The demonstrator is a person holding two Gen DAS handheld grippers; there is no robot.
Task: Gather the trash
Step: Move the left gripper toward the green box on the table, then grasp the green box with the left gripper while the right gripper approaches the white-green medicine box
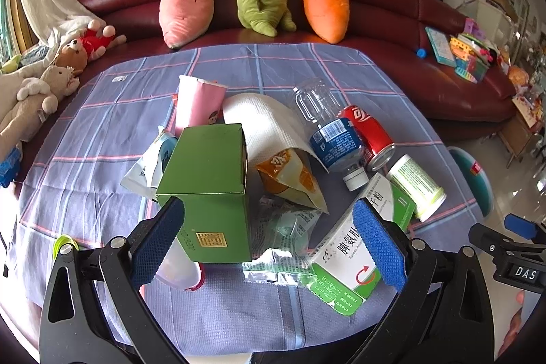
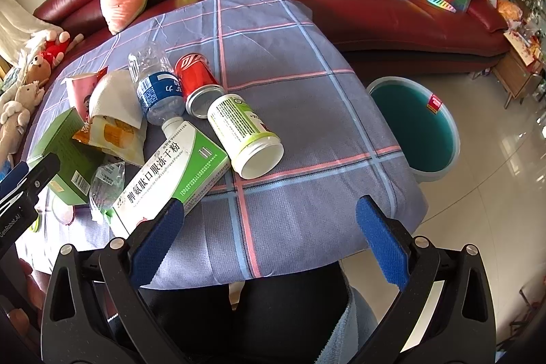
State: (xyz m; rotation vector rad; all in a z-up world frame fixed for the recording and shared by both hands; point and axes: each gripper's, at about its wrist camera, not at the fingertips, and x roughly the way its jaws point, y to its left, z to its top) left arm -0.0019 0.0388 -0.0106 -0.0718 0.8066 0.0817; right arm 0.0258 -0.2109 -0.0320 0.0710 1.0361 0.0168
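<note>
Now my left gripper gapes wide, ribbed blue pads flanking glossy green carton and crinkled clear wrapper, maybe touching carton. Right gripper spread too, over woven checked cloth; white-green cardboard box ahead-left, round teal bin ahead-right.

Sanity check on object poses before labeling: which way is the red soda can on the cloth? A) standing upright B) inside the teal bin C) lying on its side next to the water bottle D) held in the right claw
C: the red soda can lies on its side on the checked cloth, alongside the water bottle, with its open end facing the camera; the right claw is open and empty.
</note>
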